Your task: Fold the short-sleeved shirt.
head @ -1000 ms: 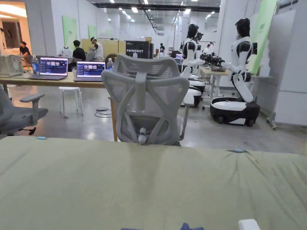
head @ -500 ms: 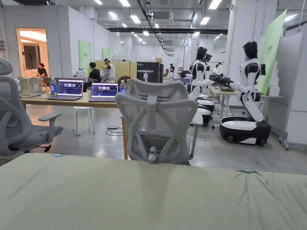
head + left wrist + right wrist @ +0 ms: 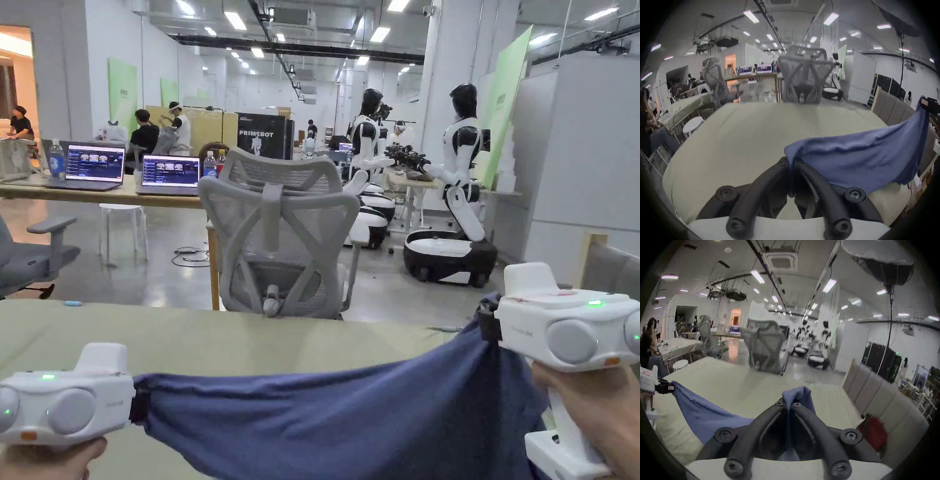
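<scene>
since half a second ago both claws have come up into the head view, bringing a soft dark blue knit shirt (image 3: 350,419) where the pale green cloth-covered table (image 3: 187,337) lay bare. left claw (image 3: 791,163) is clamped on one bunched edge, right claw (image 3: 788,404) pinches the other. stretched between them above the table, the fabric runs long axis left to right, sagging in wrinkled folds, its right end held higher. a grey mesh office chair (image 3: 281,231) stands beyond.
</scene>
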A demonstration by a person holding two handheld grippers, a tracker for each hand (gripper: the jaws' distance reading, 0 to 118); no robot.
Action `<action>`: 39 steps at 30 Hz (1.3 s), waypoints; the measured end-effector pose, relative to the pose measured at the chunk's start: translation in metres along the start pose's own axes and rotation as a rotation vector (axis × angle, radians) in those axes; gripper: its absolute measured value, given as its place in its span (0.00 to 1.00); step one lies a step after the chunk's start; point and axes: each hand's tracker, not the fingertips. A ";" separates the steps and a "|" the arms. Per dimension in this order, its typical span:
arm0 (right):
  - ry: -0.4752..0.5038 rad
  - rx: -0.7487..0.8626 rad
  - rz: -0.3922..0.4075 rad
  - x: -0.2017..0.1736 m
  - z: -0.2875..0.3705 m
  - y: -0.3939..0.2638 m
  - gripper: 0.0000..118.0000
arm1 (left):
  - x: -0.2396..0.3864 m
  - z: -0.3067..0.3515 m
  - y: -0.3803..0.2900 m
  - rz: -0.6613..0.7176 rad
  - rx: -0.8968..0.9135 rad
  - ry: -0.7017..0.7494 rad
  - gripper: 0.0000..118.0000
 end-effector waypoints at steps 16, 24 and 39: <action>-0.108 0.304 -0.079 0.053 -0.016 0.154 0.02 | 0.019 0.017 0.231 -0.064 0.336 0.138 0.02; -0.135 0.389 -0.066 0.057 -0.026 0.191 0.02 | 0.017 0.026 0.271 -0.060 0.396 0.153 0.02; -0.104 0.214 -0.103 0.047 -0.065 0.043 0.02 | 0.019 -0.056 0.116 -0.027 0.137 0.108 0.02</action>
